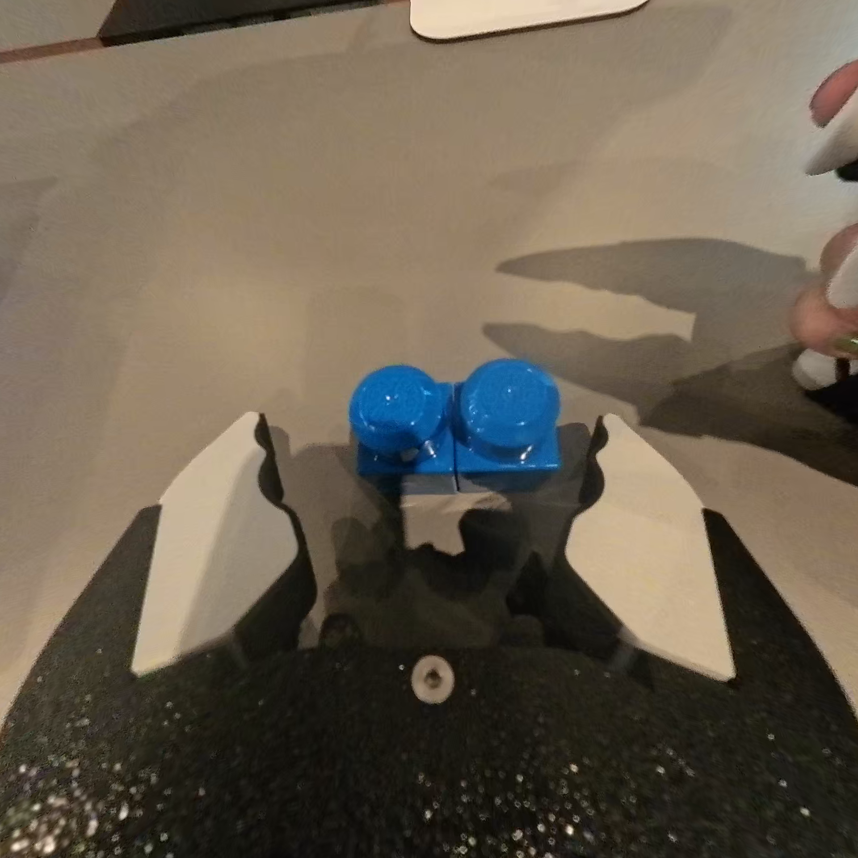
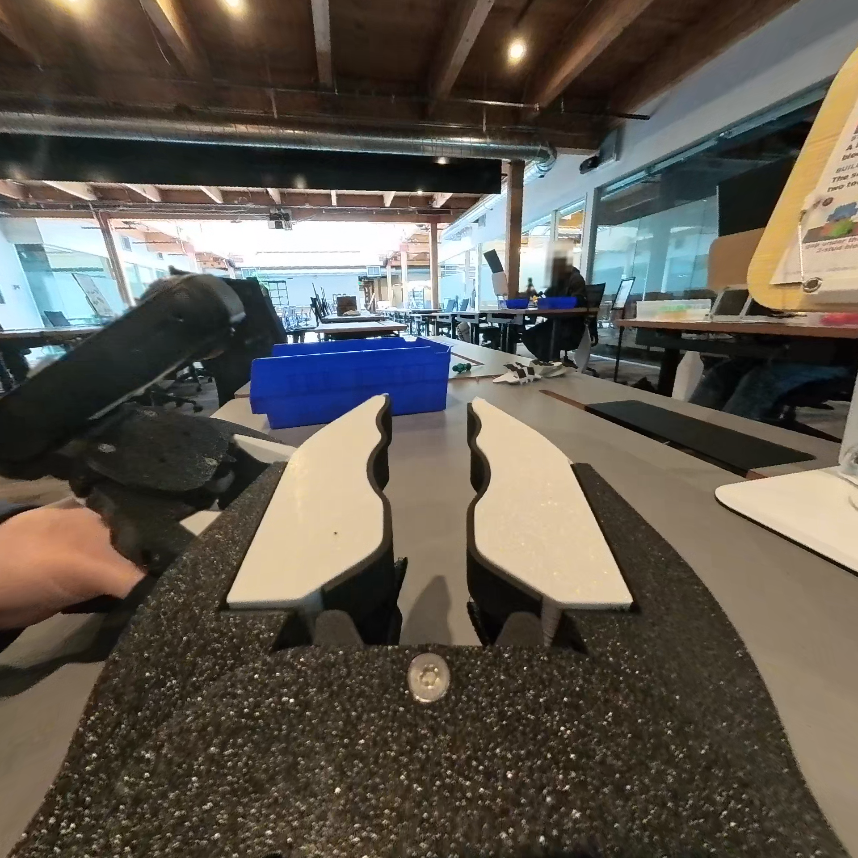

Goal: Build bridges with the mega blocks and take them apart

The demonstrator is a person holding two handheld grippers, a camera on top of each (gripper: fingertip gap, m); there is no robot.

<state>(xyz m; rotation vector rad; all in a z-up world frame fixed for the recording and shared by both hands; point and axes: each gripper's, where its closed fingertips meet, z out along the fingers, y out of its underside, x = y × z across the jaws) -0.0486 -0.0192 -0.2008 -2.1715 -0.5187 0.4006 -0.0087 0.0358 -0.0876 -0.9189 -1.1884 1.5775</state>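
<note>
Two blue one-stud mega blocks stand side by side, touching, on the grey table. My left gripper is open wide, with one finger on each side of the pair and a gap to each block. My right gripper is open by a narrow gap and empty, held above the table and pointing level across the room. The left gripper's black body and the hand holding it show at the left of the right wrist view. No blocks show in that view.
A blue bin stands ahead on the table. A black mat, a white stand base and a yellow instruction card are at the right. A hand shows at the left wrist view's right edge. A person sits far back. There is about 12 centimeters between the tips of the two grippers.
</note>
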